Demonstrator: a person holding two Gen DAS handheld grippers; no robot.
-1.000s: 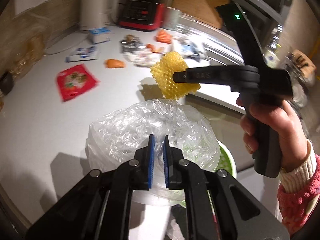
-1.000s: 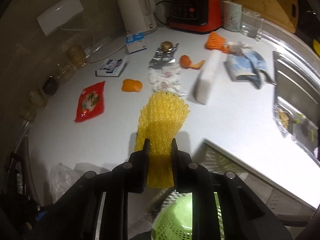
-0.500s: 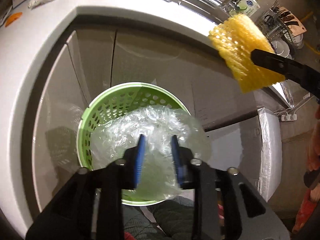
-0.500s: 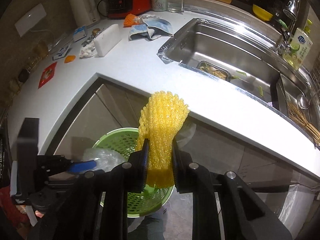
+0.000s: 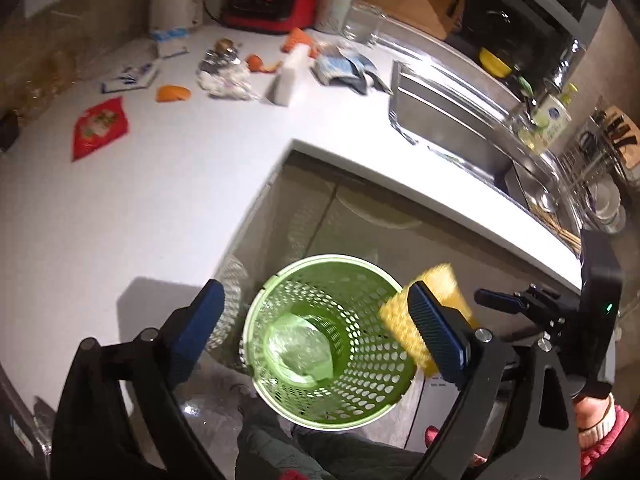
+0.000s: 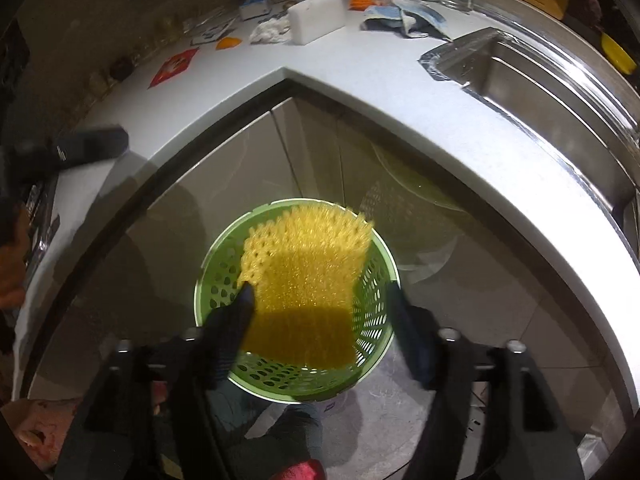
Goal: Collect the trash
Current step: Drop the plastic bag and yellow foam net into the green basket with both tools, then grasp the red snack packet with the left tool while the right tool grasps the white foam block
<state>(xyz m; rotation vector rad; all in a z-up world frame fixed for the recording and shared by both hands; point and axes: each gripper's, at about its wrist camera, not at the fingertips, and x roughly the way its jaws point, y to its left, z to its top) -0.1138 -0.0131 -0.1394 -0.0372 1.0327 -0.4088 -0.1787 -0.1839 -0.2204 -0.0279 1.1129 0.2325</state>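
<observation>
A green perforated bin stands on the floor below the counter corner, and a clear plastic bag lies at its bottom. My left gripper hangs over the bin, its jaws opening wide with nothing between them. The right gripper is also above the bin with its jaws opening. A yellow foam net hangs loose and blurred between them over the bin mouth. In the left wrist view the net shows at the bin's right rim, partly behind my finger.
On the white counter lie a red packet, orange peel, crumpled foil wrapper, a white block and a blue-white bag. A steel sink is at right. Cabinet doors stand behind the bin.
Both grippers went from the counter to above the bin. The left one opened and the plastic bag dropped into the bin. The right one opened and released the yellow net.
</observation>
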